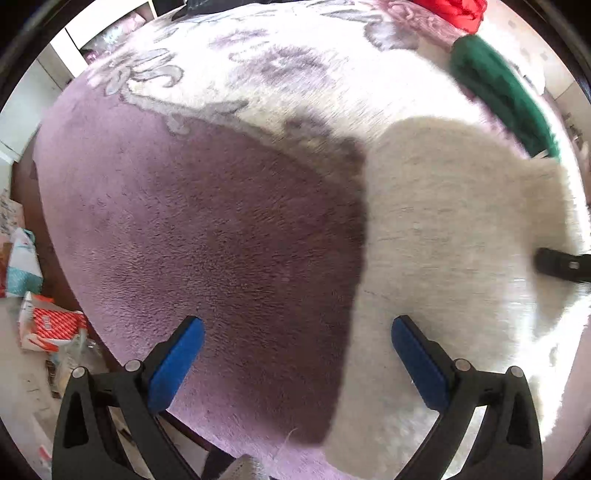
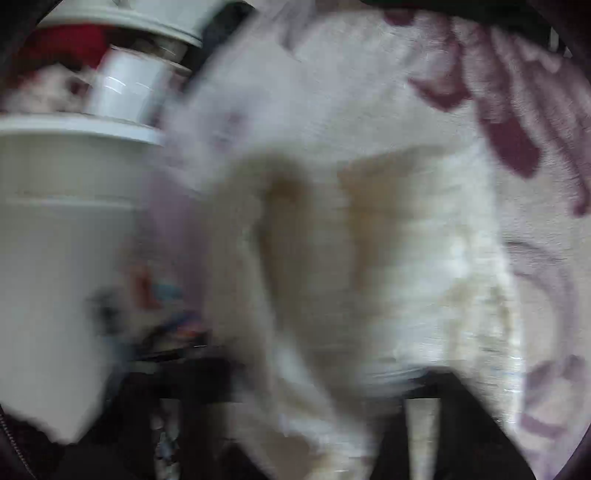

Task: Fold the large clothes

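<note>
A cream fuzzy garment (image 1: 443,229) lies spread on a purple and white floral blanket (image 1: 192,229) covering the bed. My left gripper (image 1: 297,323) hovers open above the garment's left edge, its blue pads (image 1: 177,365) wide apart with nothing between them. The right gripper's black body (image 1: 561,266) pokes in at the right edge of the left wrist view, on the garment. The right wrist view is badly blurred. There the cream garment (image 2: 406,258) bunches up and runs down between the dark, close-set fingers of my right gripper (image 2: 423,402), which looks shut on the fabric.
A green garment (image 1: 506,99) and a red one (image 1: 458,11) lie at the far right of the bed. Red-and-white packages (image 1: 51,328) clutter the floor beyond the bed's left edge. White shelving (image 2: 74,206) stands close on the left in the right wrist view.
</note>
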Tool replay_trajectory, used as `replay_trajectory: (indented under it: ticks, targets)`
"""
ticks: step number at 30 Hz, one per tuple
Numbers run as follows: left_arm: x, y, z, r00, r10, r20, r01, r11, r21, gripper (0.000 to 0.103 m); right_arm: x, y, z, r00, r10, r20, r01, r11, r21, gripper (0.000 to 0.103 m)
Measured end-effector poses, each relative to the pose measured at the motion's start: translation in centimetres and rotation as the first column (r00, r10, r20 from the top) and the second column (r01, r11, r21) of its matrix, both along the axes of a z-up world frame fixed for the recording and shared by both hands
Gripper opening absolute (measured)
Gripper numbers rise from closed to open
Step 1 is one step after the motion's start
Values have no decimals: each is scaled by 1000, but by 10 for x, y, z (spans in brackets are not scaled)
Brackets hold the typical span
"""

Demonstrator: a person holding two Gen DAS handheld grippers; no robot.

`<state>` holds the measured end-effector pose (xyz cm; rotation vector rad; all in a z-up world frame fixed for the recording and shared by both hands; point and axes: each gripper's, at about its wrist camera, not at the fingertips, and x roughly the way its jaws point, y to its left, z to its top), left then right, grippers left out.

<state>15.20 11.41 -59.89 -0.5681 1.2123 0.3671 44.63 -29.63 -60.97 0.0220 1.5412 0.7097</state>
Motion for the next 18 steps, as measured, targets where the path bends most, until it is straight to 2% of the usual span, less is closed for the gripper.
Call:
replay_trajectory:
  ticks: [2, 4, 6, 7, 8, 10, 11, 13, 15, 18]
  targets:
    - [-6, 4, 20, 999, 8, 45, -6, 1000, -30, 103, 2, -6, 22, 999, -35, 2, 35, 999, 18, 17]
    - [-11, 8, 41, 996, -11, 89, 13, 1000, -27, 103, 13, -23, 52, 995, -93, 23, 92, 995, 28, 16]
    - [-5, 6, 47, 994, -32, 109, 35, 999, -18, 103, 29, -39, 54, 989, -141, 50, 143, 989, -34, 16]
    - [0, -2, 44, 993, -55, 99, 58, 998, -21, 103, 39, -41, 44, 986, -154, 66, 159, 983, -91, 16]
    - [3, -7, 39, 994, -73, 85, 75, 997, -20, 103, 50, -47, 25, 987, -154, 40, 158, 980, -119, 17]
    - [10, -19, 29, 994, -100, 47, 99, 995, 19, 103, 66, -59, -10, 977, -203, -63, 196, 975, -108, 22]
    - [12, -22, 24, 993, -113, 25, 112, 993, 46, 103, 69, -64, -25, 969, -203, -137, 193, 978, -85, 29]
    - [7, -22, 12, 993, -121, -5, 121, 991, 49, 103, 67, -75, -34, 952, -198, -233, 201, 980, -12, 36]
    - [1, -22, 2, 994, -113, 3, 113, 994, -10, 103, 51, -84, -37, 944, -143, -298, 164, 985, 46, 47]
    - [-3, -36, 0, 991, -133, 0, 133, 991, -25, 103, 15, -96, -39, 946, -51, -321, 64, 998, 29, 63]
